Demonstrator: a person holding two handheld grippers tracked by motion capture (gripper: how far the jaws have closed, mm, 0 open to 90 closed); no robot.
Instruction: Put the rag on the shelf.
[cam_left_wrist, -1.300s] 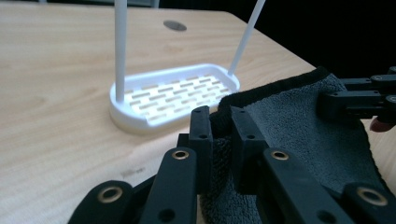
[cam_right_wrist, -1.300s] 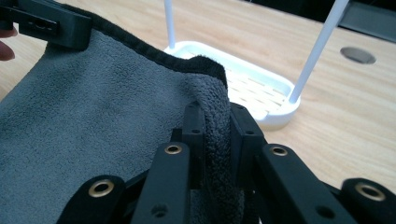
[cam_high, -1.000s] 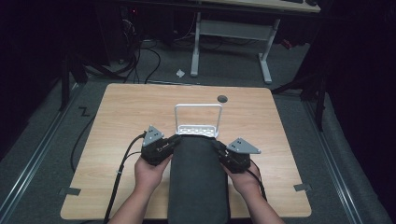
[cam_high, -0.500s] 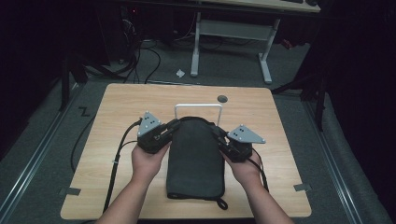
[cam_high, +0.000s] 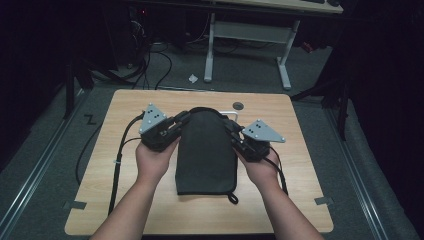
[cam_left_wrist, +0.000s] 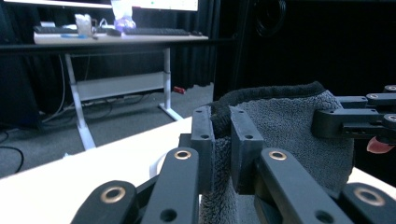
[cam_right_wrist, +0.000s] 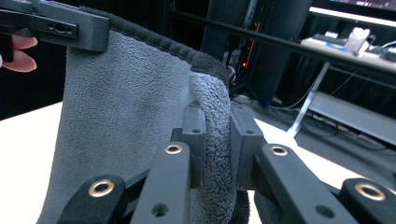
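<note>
A person sits at a light wooden worktop and holds a claw in each hand. A dark grey towel lies in the middle of the worktop, long and folded, with its near end flat on the wood. A small loop sticks out at its near right corner.

The left claw pinches the far left corner of the towel. In the left gripper view its two black jaws press together on the fluffy cloth, with the towel's dark edge sitting just above them. The left hand grips the claw from behind.

The right claw pinches the far right corner of the towel. In the right gripper view the jaws squeeze a thick fold of the grey cloth between them. The right hand holds this claw.

Both far corners are lifted a little off the worktop, and the towel's top edge stretches between the two claws. A bit of a white metal frame peeks out behind the towel. A small round dark spot sits on the worktop near the far edge. Black cables run from the left claw across the wood.

Behind the worktop stands a white desk on a grey floor.
</note>
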